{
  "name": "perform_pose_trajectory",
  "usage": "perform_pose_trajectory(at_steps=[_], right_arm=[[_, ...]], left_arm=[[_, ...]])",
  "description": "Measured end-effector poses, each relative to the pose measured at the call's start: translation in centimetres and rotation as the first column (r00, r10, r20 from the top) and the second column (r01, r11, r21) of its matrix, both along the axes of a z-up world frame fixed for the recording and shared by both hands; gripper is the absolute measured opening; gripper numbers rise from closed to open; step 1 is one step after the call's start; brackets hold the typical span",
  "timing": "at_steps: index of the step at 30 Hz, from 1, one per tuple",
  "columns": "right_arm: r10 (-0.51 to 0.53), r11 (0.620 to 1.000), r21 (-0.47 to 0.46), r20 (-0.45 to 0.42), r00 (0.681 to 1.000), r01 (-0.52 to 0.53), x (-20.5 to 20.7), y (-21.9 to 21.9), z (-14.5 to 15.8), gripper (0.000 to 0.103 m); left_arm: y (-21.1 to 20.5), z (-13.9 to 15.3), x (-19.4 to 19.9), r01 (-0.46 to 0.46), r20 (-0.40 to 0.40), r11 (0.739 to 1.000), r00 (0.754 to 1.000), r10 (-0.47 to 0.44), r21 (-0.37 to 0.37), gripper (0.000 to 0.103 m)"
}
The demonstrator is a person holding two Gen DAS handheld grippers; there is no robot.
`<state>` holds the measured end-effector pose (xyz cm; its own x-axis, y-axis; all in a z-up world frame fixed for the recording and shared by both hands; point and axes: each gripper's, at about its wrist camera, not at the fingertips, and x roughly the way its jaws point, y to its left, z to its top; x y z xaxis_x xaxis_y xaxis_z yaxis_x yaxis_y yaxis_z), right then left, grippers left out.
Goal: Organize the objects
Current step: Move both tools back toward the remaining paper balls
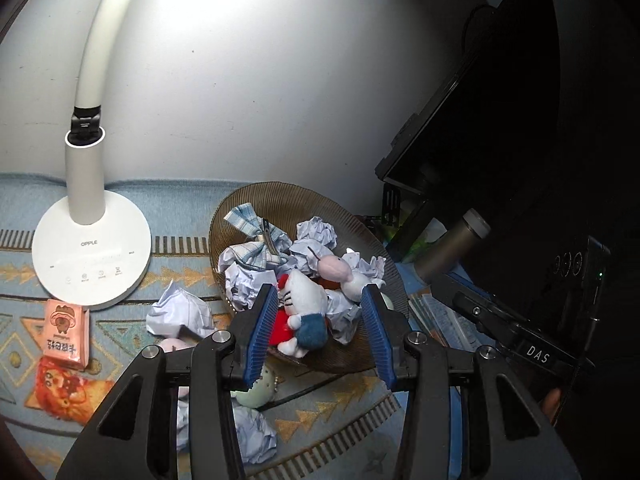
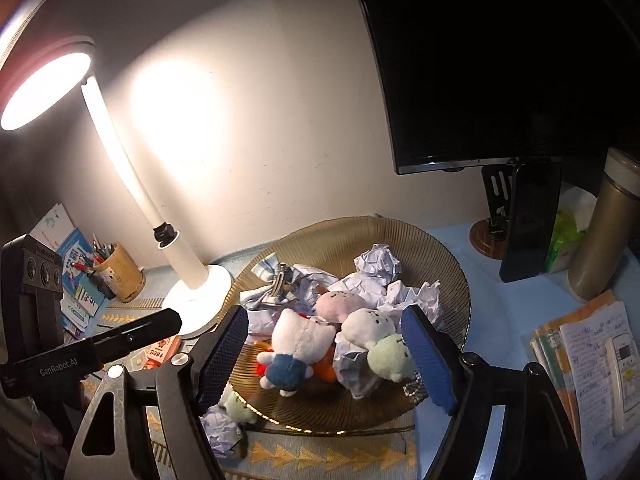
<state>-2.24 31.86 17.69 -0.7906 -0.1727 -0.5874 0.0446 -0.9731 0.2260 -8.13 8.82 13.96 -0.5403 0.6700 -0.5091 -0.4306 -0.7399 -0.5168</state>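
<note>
A ribbed brown glass plate (image 1: pixel 280 196) (image 2: pixel 360 232) holds crumpled paper balls (image 1: pixel 316 230) (image 2: pixel 378 258), a checked bow clip (image 1: pixel 256 240) (image 2: pixel 276 276), a white cat plush in blue trousers (image 1: pixel 306 304) (image 2: pixel 298 340), a pink plush (image 1: pixel 334 266) (image 2: pixel 340 304) and a white plush (image 2: pixel 370 322). A pale green plush (image 2: pixel 390 358) lies at the plate's near right. My left gripper (image 1: pixel 320 296) is open above the cat plush. My right gripper (image 2: pixel 326 318) is open over the plushes. Both are empty.
A white desk lamp (image 1: pixel 90 256) (image 2: pixel 192 280) stands left of the plate. Loose paper balls (image 1: pixel 182 312) (image 2: pixel 220 428), snack packets (image 1: pixel 66 332) and a green plush (image 1: pixel 260 392) lie on the patterned mat. A monitor (image 2: pixel 500 60), flask (image 2: pixel 600 224), phone on a stand (image 2: pixel 528 220), notebooks (image 2: pixel 588 360) and pen cup (image 2: pixel 118 268) surround it.
</note>
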Motion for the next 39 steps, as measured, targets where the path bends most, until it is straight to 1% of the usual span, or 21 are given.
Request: perform_pose_trajectory(at_steps=[2,3,4,5,6,8,12,15,17,19,21,22,26,29,30,31,32,33,34,36,39], right_arm=[[0.035,0.999,0.011,-0.038,0.999,-0.035,2.2,-1.6,0.5,0.079],[0.053,0.998,0.017,-0.056,0.997,-0.052,3.2,-2.5,0.7,0.082],[0.075,0.997,0.025,-0.072,0.995,-0.074,4.3,-3.4,0.7,0.086],[0.102,0.995,0.033,-0.086,0.991,-0.099,5.3,-4.4,0.6,0.087],[0.126,0.992,0.042,-0.095,0.988,-0.122,6.2,-5.5,0.3,0.087],[0.156,0.987,0.061,-0.101,0.983,-0.15,7.7,-7.5,-0.5,0.087],[0.189,0.977,0.114,-0.077,0.979,-0.179,9.1,-10.7,-4.1,0.087],[0.206,0.972,0.124,-0.023,0.978,-0.201,8.6,-12.3,-7.8,0.087],[0.193,0.975,0.105,0.018,0.981,-0.194,7.9,-12.5,-10.0,0.087],[0.182,0.981,0.058,0.047,0.982,-0.185,7.2,-12.1,-11.6,0.087],[0.154,0.986,0.057,0.086,0.984,-0.159,6.6,-11.8,-12.5,0.087],[0.142,0.988,0.056,0.082,0.986,-0.147,6.5,-11.6,-12.5,0.087],[0.138,0.988,0.059,0.107,0.985,-0.144,6.1,-11.7,-12.8,0.087],[0.144,0.983,0.094,0.119,0.982,-0.156,5.8,-12.4,-12.8,0.087],[0.157,0.981,0.096,0.137,0.978,-0.171,5.5,-12.6,-12.9,0.087],[0.174,0.978,0.087,0.157,0.972,-0.189,5.1,-12.8,-13.0,0.085],[0.191,0.976,0.07,0.174,0.966,-0.205,4.6,-12.9,-13.2,0.081],[0.204,0.975,0.054,0.188,0.961,-0.217,4.1,-13.0,-13.3,0.073],[0.209,0.974,0.046,0.2,0.957,-0.223,3.7,-13.1,-13.3,0.072],[0.211,0.974,0.036,0.225,0.951,-0.224,2.8,-13.1,-13.4,0.072],[0.224,0.973,0.001,0.231,0.947,-0.231,2.2,-12.8,-13.7,0.072]], left_arm=[[-2.4,1.1,2.5,-0.038,-0.057,0.999,0.998,0.038,0.013,0.043],[-3.6,1.6,3.8,-0.066,-0.085,0.998,0.994,0.066,0.005,0.053],[-4.8,2.1,5.1,-0.099,-0.118,0.995,0.988,0.098,0.001,0.078],[-6.0,2.5,6.4,-0.14,-0.159,0.99,0.977,0.139,0.006,0.093],[-7.5,2.9,7.8,-0.186,-0.209,0.982,0.96,0.186,0.021,0.102],[-10.1,3.1,9.9,-0.259,-0.27,0.965,0.928,0.257,0.029,0.102],[-14.5,0.7,10.8,-0.404,-0.219,0.914,0.897,0.385,-0.048,0.102],[-16.9,-2.8,10.0,-0.493,-0.174,0.859,0.866,0.469,-0.138,0.102],[-17.6,-5.4,9.2,-0.51,-0.142,0.836,0.86,0.49,-0.201,0.102],[-17.9,-7.8,8.5,-0.504,-0.109,0.825,0.863,0.494,-0.255,0.102],[-18.0,-9.9,8.2,-0.498,-0.079,0.826,0.864,0.497,-0.264,0.102],[-18.1,-10.5,7.8,-0.491,-0.031,0.823,0.863,0.504,-0.287,0.102],[-17.5,-10.6,8.1,-0.477,-0.055,0.816,0.872,0.487,-0.327,0.102],[-15.8,-10.6,7.5,-0.43,-0.052,0.814,0.893,0.447,-0.391,0.102],[-15.0,-10.2,7.4,-0.404,-0.055,0.829,0.907,0.417,-0.387,0.102],[-14.2,-9.7,7.2,-0.369,-0.053,0.854,0.925,0.377,-0.366,0.102],[-13.2,-9.0,7.0,-0.328,-0.054,0.881,0.942,0.33,-0.339,0.102],[-12.1,-8.2,6.6,-0.283,-0.057,0.905,0.958,0.279,-0.318,0.102],[-11.1,-7.5,6.0,-0.237,-0.055,0.921,0.971,0.231,-0.31,0.102],[-8.9,-7.0,4.2,-0.136,-0.026,0.937,0.991,0.135,-0.322,0.102],[-7.0,-7.5,2.5,-0.078,-0.033,0.94,0.997,0.071,-0.333,0.1]])
